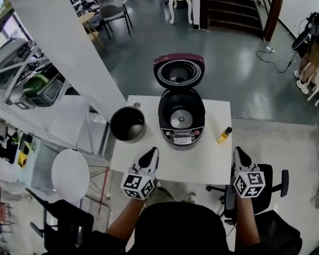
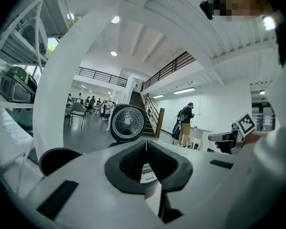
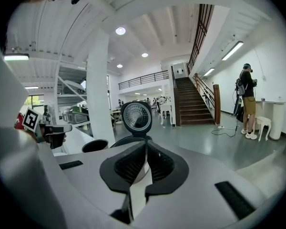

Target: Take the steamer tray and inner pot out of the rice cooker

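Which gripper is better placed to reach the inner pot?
Probably left: the left gripper is on the inner pot's side; the rice cooker stands between it and the right gripper.

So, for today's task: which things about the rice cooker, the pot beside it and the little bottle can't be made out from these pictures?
Inner pot: its inside is dark in the head view, and both gripper views catch only its dark mouth from low down, so any contents can't be told.
Rice cooker, control panel: print too small in the head view.
Bottle: label too small in the head view; not seen in either gripper view.
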A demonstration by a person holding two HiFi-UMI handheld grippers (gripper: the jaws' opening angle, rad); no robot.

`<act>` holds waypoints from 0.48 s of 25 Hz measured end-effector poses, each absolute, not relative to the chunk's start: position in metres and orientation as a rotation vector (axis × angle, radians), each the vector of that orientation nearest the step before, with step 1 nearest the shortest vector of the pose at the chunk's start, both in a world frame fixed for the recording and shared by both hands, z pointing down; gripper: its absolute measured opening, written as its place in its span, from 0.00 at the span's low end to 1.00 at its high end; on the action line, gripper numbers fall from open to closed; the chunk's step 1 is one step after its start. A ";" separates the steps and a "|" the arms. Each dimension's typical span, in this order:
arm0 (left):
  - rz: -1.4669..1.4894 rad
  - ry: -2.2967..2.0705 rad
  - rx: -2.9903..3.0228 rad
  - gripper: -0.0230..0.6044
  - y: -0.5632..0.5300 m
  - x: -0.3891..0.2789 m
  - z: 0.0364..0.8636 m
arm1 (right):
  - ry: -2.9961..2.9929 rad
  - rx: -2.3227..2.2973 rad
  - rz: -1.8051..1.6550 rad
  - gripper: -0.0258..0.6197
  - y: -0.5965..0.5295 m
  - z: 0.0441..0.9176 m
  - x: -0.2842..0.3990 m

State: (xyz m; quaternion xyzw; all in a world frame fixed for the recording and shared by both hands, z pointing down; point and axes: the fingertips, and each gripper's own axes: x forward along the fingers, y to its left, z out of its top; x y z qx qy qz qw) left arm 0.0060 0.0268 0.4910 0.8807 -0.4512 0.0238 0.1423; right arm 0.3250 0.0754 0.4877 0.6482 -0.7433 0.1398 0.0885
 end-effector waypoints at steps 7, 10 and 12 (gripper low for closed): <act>0.089 -1.412 2.547 0.05 0.049 0.023 0.484 | -2.231 1.955 0.350 0.05 0.099 0.474 0.352; 0.091 -1.447 2.531 0.05 0.054 0.020 0.483 | -2.230 1.966 0.324 0.05 0.109 0.467 0.361; 0.083 -1.465 2.527 0.05 0.053 0.018 0.480 | -2.219 1.976 0.278 0.05 0.113 0.460 0.370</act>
